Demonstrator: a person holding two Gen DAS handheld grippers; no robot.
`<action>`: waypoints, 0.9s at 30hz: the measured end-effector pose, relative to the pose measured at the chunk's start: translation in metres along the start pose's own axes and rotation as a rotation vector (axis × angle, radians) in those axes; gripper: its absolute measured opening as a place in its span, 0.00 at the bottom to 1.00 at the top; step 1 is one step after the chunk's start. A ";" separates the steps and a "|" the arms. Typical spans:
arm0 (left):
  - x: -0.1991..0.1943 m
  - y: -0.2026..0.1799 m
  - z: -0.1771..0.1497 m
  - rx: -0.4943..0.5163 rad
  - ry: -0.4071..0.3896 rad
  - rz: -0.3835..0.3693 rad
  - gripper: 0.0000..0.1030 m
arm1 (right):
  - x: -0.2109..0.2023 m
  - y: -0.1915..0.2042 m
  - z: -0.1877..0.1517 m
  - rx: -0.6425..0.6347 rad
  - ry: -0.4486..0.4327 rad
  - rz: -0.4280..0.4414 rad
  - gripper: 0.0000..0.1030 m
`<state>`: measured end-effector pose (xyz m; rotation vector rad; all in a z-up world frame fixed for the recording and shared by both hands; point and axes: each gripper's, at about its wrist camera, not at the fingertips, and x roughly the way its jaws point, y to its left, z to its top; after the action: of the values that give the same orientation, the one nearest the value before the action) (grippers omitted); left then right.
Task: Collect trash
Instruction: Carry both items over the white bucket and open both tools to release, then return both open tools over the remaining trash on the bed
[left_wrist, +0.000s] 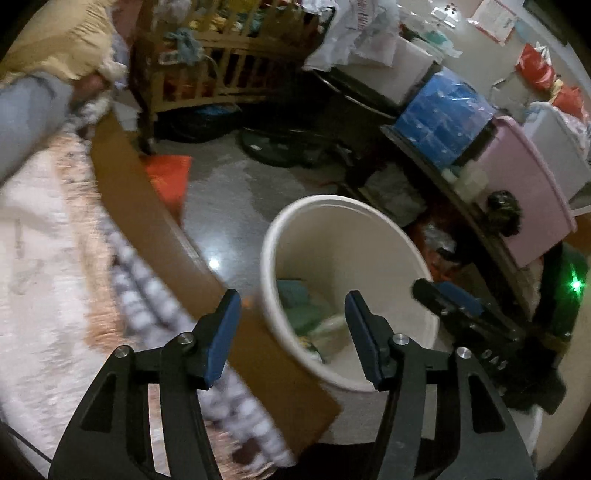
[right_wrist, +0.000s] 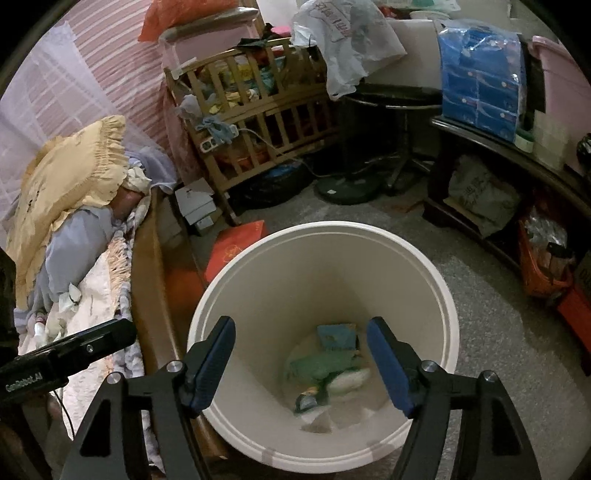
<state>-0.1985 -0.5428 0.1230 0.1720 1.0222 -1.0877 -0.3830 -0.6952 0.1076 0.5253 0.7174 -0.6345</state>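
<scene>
White plastic bin (right_wrist: 325, 280) stands on the floor by the bed (right_wrist: 92, 295), holding light, soft wrappers (right_wrist: 332, 363) that crush easily; pinch a loose fold. Both the left tool (left_wrist: 291, 332) and right tool (right_wrist: 301, 363) gape apart, empty.

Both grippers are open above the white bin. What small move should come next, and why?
Probably lift both away from the bin and turn toward the bed. The right gripper and left gripper hold nothing, and wrappers already lie at the bin's bottom, so the drop looks done; the next trash must be found.
</scene>
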 end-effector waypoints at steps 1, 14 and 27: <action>-0.004 0.002 -0.001 0.006 -0.006 0.016 0.55 | 0.000 0.001 -0.001 -0.002 0.001 0.004 0.69; -0.070 0.059 -0.047 -0.041 -0.062 0.228 0.55 | 0.004 0.085 -0.021 -0.133 0.038 0.106 0.69; -0.164 0.147 -0.110 -0.127 -0.141 0.501 0.55 | 0.020 0.206 -0.050 -0.284 0.107 0.251 0.70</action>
<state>-0.1608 -0.2997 0.1352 0.2309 0.8564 -0.5699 -0.2513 -0.5283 0.1062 0.3798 0.8118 -0.2661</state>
